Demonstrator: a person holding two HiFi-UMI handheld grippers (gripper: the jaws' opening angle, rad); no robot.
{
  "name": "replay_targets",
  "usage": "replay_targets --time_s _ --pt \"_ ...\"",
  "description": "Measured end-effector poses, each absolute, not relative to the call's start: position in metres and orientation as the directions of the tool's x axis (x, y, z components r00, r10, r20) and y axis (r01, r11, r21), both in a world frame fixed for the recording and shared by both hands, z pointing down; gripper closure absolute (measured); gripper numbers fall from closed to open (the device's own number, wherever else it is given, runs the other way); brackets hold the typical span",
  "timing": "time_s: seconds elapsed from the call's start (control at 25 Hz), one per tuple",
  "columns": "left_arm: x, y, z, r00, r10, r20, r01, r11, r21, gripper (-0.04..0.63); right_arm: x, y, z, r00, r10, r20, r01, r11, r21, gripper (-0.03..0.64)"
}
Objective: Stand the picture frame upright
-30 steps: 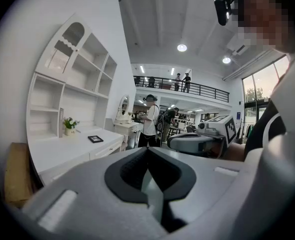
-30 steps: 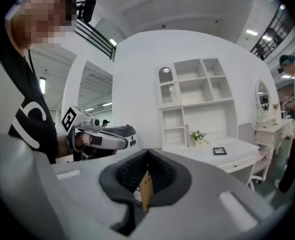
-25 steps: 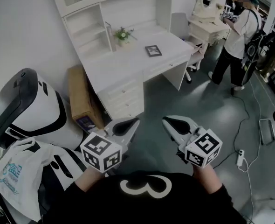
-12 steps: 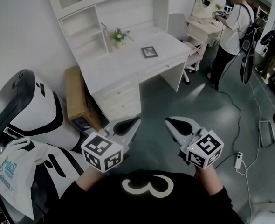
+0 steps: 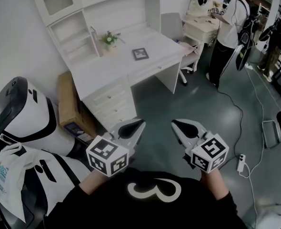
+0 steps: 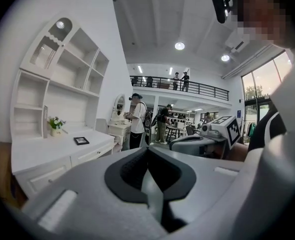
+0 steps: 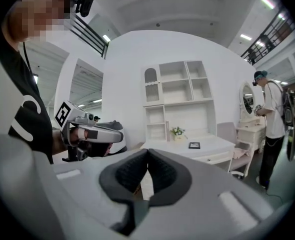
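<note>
A small dark picture frame [image 5: 140, 54] lies flat on the white desk [image 5: 107, 70], right of the middle; it also shows as a dark square, the frame [image 6: 81, 140] in the left gripper view and the frame [image 7: 194, 145] in the right gripper view. My left gripper [image 5: 141, 123] and right gripper [image 5: 173, 123] hover side by side over the grey floor, well short of the desk. Both are shut with nothing between the jaws. In the gripper views the left gripper [image 6: 147, 151] and right gripper [image 7: 147, 153] show their pads pressed together.
A small potted plant [image 5: 110, 38] stands at the desk's back by the shelf unit [image 5: 78, 18]. A cardboard box [image 5: 68, 104] leans left of the desk's drawers. A white and black robot body [image 5: 21, 116] is at my left. A person [image 5: 225, 32] stands by a dressing table; a cable and power strip [image 5: 241, 162] lie on the floor.
The desk and picture frame have slid left and slightly down in the head view, as my head turned. Both grippers keep their places and stay shut.
</note>
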State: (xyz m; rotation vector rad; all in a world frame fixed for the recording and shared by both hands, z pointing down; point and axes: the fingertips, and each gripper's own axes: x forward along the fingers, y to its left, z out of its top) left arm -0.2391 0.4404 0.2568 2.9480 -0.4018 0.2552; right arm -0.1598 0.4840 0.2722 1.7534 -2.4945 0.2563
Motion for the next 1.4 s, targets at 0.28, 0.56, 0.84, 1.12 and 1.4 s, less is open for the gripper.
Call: replay_targets --time_s 0.28,0.56,0.84,1.12,1.4 --pt "-0.202 0.427 0.268 0.949 -0.234 0.213 -0.267 -0.952 0.147 0.586 -0.134 0.487 0.283 -0.368 -0.918 0.151 -0.930 0.357 -0.091 0.615" --pt "-0.155 0.372 0.280 0.955 -0.207 0.215 -0.244 -0.956 0.163 0.586 -0.090 0.440 0.294 -0.329 -0.927 0.179 -0.943 0.312 -0.115 0.615" --pt "-0.091 0.282 0.297 0.960 -0.173 0.222 -0.219 -0.955 0.201 0.586 -0.035 0.349 0.312 -0.327 -0.917 0.229 -0.943 0.302 -0.138 0.615" --pt "-0.039 0.142 0.327 0.944 -0.172 0.280 -0.247 -0.933 0.263 0.586 0.010 0.204 0.336 -0.389 -0.873 0.295 -0.918 0.342 -0.199 0.615" --pt "-0.025 0.020 0.350 0.920 -0.238 0.311 -0.333 -0.893 0.302 0.586 0.029 0.083 0.360 -0.463 -0.800 0.381 -0.886 0.413 -0.209 0.614"
